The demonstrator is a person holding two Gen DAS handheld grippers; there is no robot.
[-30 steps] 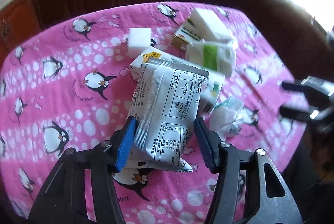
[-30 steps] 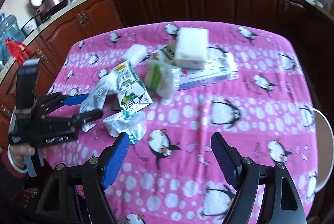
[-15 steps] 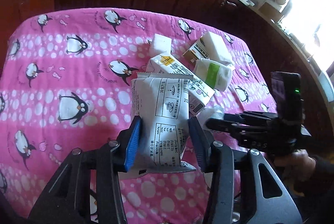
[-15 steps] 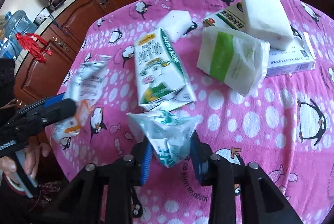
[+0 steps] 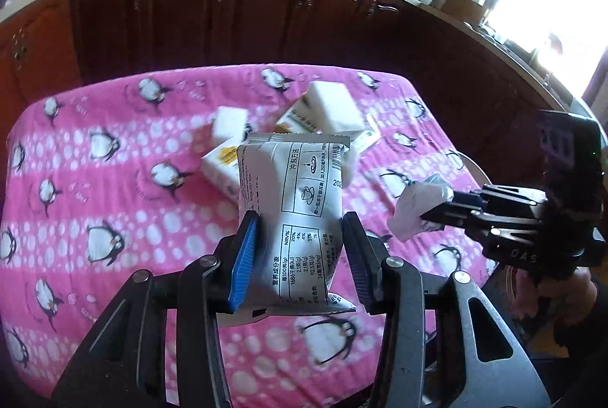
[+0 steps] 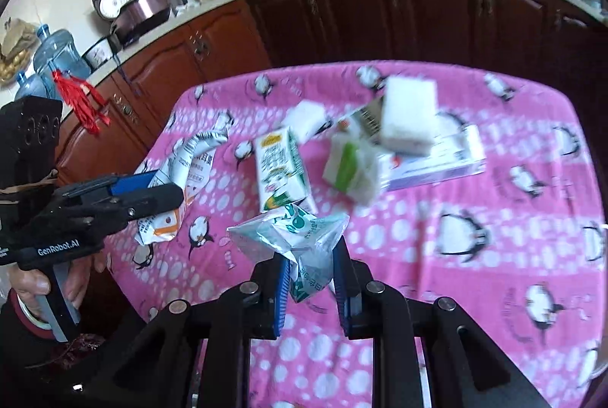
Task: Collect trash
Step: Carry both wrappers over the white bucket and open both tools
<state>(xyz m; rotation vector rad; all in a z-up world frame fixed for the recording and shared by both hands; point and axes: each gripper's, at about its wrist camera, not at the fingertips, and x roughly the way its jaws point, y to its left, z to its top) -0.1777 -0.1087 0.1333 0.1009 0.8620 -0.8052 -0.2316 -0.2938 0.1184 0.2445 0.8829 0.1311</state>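
Gripping a silver-white printed foil sachet (image 5: 300,218) upright between its blue pads, the left gripper (image 5: 300,244) was clenched on the packet's lower half, held clear above the near edge of the table with the pink penguin-print cloth (image 5: 114,180). The right gripper (image 6: 311,279) had its jaws closing, with a crumpled white-and-teal plastic wrapper (image 6: 300,237) pinched between the pads and raised off the cloth near the near left corner as that camera saw it. The wrapper's loose upper part flared above the fingers; only its lower fold was caught.

Judgement on the step in hand: both pieces appeared to be lifted and ready for carrying to a bin, which was not in view. Good practice would be to finish the squeeze on the wrapper before swinging away, since thin film can slip from a partial pinch, and to keep both hands apart so the packets do not brush.

Farther in, toward the middle of the table, a green-and-white milk carton (image 6: 279,165) lay on its side, with a white-and-green soft tissue pack (image 6: 351,168) just beside it. Beyond these, a white rectangular foam block (image 6: 408,115) rested on a flat white-and-purple printed box (image 6: 448,157), and a smaller white foam cube (image 6: 306,115) sat nearer the far edge. These remained to be collected.
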